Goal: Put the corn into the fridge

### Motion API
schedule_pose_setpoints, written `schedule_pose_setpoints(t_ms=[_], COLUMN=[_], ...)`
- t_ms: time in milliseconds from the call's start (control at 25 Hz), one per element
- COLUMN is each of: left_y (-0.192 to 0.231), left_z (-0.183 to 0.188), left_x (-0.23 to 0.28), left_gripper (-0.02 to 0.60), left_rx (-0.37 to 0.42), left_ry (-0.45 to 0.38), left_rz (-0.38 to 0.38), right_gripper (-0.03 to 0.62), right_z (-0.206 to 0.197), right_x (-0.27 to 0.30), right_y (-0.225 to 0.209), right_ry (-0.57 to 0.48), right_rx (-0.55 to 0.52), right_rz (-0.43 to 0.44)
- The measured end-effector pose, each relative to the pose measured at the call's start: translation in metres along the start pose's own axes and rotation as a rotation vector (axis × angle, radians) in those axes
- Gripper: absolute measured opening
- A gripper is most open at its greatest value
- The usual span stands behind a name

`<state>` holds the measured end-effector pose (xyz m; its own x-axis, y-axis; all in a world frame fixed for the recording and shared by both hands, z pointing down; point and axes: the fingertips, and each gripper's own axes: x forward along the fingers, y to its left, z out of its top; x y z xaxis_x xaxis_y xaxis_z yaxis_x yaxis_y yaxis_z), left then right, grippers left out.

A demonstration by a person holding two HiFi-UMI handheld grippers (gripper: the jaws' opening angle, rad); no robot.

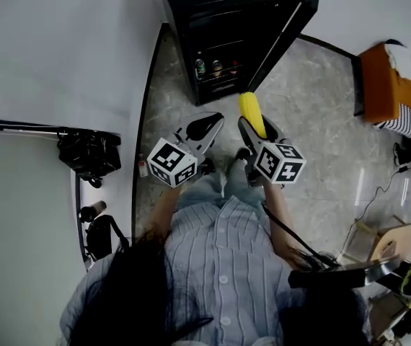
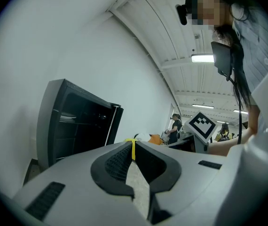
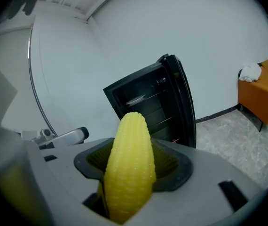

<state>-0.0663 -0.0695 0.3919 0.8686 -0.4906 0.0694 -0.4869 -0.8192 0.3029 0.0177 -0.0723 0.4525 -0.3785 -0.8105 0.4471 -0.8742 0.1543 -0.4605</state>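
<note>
A: Fridge contents?
B: Mostly dark. Black boxy fridge (image 1: 227, 27) stood far, door open, top cut off. Bottles (image 1: 209, 68) on a low shelf, labels too small to read.
A: Corn?
B: Bumpy yellow corn (image 3: 128, 173) was pinched in the right gripper (image 1: 252, 130), near side of the fridge. Left gripper (image 2: 133, 145) jaws pressed together, empty.

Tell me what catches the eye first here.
The bright yellow corn cob stands out first, clamped in the right gripper at the middle of the head view. Just ahead stands a tall black fridge with its door open. The left gripper alongside is shut on nothing.
</note>
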Motion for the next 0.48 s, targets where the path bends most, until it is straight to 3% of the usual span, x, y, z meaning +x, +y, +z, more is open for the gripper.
schedule_pose_setpoints(t_ms=[480], left_y=[0.033], left_z=[-0.006], left_x=[0.036], left_gripper=[0.009], left_rx=[-0.006], left_ry=[0.021], left_rz=[0.018], right_gripper=[0.253], right_z=[0.012], right_x=[0.052], right_y=[-0.033], right_ry=[0.058], right_rx=[0.006], right_rz=[0.017])
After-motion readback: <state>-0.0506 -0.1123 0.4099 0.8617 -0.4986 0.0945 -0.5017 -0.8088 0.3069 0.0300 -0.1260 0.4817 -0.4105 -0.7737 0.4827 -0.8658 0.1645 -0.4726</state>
